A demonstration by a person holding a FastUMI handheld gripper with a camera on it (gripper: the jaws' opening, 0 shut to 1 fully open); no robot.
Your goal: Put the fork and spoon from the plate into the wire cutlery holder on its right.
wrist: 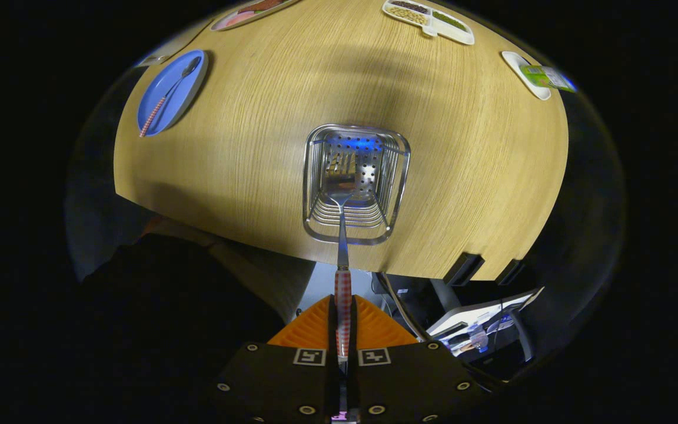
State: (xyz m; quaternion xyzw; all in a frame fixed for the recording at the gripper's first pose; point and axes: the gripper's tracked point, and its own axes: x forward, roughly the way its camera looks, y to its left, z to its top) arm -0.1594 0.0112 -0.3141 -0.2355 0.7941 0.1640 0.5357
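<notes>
From where I stand, the tool (343,318) is held high over the tabletop (256,153) and pointed down, its two fingers closed tight on the checked handle of the fork (342,235) — both press on it from either side, with no gap left to speak of. The fork runs straight out ahead of the fingers, its long axis in line with them, and its tined head hangs inside the mouth of the wire cutlery holder (355,182), which sits directly beyond the fingertips near the tabletop's near edge. So the line that matters is nearly settled: fork, fingers and holder opening lie along one axis, the tines already within the rim and seen against the perforated floor of the basket. Whether the tines touch that floor I cannot tell from here. I would judge the next move to be a short lowering and then a letting go, and the risk is small — perhaps the handle tipping against the wire wall once freed. The spoon (169,94), with its own checked handle, lies on the blue plate (189,97) well off to the holder's left and farther back, its long axis slanting across the plate with the bowl at the far end; it has not yet been fetched, so I take the job to be about half done.
</notes>
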